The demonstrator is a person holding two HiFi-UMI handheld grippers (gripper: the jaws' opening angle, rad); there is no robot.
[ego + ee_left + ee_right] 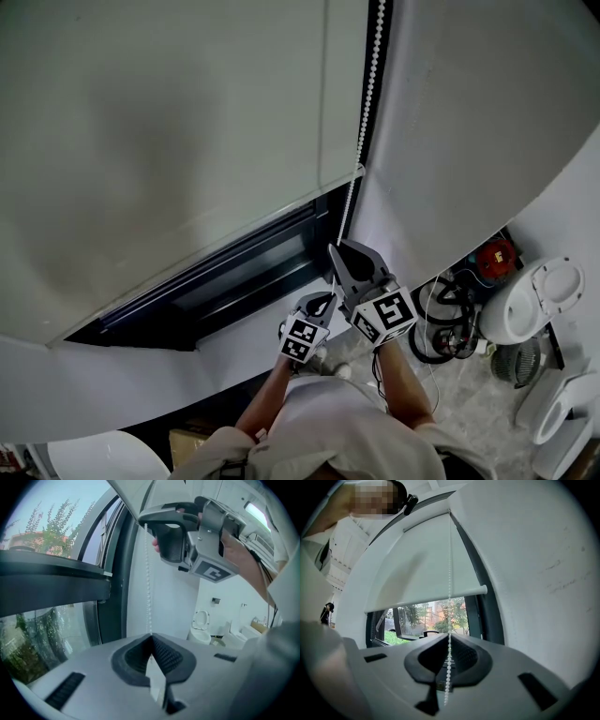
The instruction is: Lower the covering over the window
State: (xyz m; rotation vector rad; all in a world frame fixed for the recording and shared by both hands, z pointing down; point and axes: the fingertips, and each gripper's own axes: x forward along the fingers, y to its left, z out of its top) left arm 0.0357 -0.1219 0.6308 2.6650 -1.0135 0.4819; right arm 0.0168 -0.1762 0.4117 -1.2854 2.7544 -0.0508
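Observation:
A white roller blind [159,122] covers most of the window, and its bottom bar [426,599] hangs above a strip of open glass [244,272]. A white bead chain [372,66] runs down the blind's right side. In the head view my right gripper [334,251] sits on the chain, with my left gripper [326,298] just below it. In the right gripper view the jaws [449,637] are shut on the bead chain [450,573], which hangs on past them. In the left gripper view the chain [149,573] runs from the right gripper [187,531] down into my shut left gripper [151,637].
A dark window frame [112,573] stands left of the chain and a white wall [469,141] to its right. On the floor at the right are white toilets [530,300], coiled cables [445,323] and a red object [495,255]. Trees show outside [440,613].

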